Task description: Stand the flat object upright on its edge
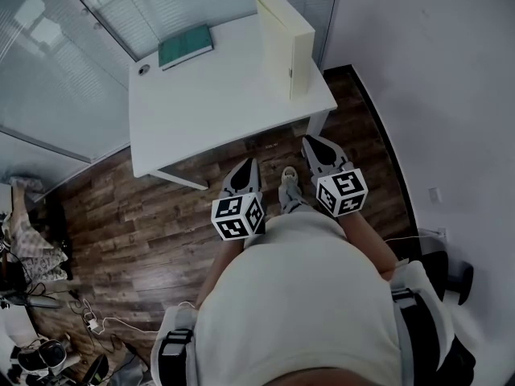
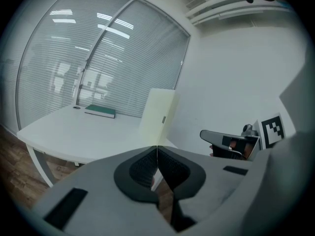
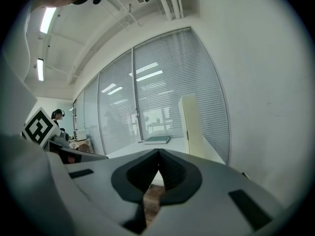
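Left tongs and right tongs are both closed tight, with nothing between the jaws. Each is held low before the person's body, over the wooden floor, short of the tabletop. The flat cream case stands upright on its edge near the tabletop's right side. A green book lies flat far left.

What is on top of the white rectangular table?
On the white table, a dark green book lies flat near the far left corner, and a tall cream box stands upright by the right side. The tabletop strip directly behind that box is hidden.
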{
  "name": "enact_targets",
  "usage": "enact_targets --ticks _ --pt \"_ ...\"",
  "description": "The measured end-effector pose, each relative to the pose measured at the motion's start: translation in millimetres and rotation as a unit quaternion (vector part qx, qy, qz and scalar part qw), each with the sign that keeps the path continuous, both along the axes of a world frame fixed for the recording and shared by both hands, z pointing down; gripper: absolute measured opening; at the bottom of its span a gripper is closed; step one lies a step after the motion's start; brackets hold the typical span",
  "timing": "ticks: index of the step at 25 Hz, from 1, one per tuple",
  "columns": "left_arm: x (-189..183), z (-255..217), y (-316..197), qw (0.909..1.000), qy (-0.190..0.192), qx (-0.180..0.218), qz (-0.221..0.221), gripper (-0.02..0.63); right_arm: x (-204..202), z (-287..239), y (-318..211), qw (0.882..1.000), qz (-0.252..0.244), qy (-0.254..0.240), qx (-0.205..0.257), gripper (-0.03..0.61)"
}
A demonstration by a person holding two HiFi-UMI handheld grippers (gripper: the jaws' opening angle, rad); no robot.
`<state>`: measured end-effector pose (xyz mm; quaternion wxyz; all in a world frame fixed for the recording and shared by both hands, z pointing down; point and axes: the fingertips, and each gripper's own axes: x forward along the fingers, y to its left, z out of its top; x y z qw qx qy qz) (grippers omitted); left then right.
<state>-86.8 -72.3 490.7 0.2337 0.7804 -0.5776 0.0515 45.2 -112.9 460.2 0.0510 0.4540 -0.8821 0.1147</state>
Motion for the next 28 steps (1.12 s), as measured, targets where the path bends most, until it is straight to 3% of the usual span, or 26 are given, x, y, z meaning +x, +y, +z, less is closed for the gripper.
enact_targets --ticks 28 --pt "-8 7 -2 0.9999 0.006 -0.011 -0.002 0.023 -6 12 -5 1.000 -0.005 0.011 -0.018 0.020"
